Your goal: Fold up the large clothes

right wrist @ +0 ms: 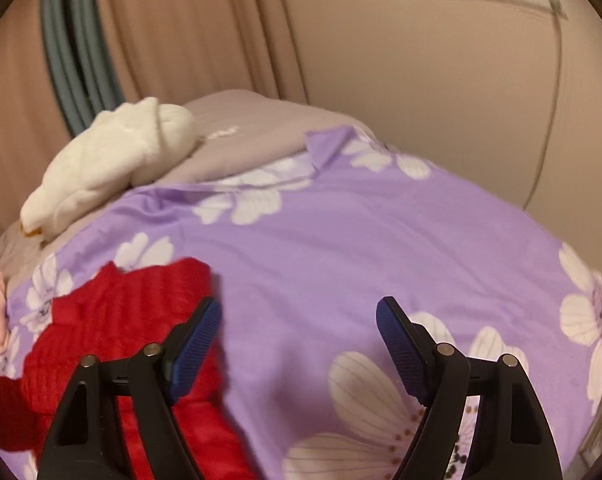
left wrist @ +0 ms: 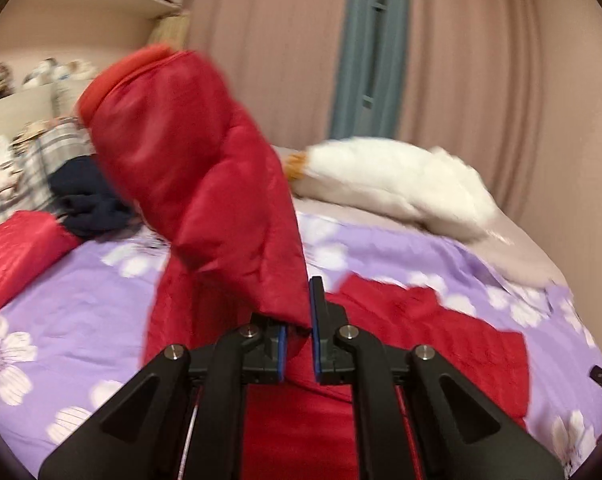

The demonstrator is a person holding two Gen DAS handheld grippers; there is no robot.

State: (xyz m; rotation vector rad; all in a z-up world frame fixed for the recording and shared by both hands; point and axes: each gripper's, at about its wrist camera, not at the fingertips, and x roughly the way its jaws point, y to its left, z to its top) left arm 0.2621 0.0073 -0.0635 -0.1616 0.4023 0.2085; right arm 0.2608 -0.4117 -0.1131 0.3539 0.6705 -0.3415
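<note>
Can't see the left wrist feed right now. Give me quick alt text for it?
The left gripper is shut on a sleeve of the red padded jacket, lifting it above the purple floral bedspread while the rest of the jacket lies below. Behind are a white plush toy, a dark navy garment and pink curtains; the picture is motion-blurred.

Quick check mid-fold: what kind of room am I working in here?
Most likely a bedroom. The red jacket held by the left gripper lies over a bed with a purple floral cover, a white plush toy sits near its edge, and curtains hang behind.
</note>
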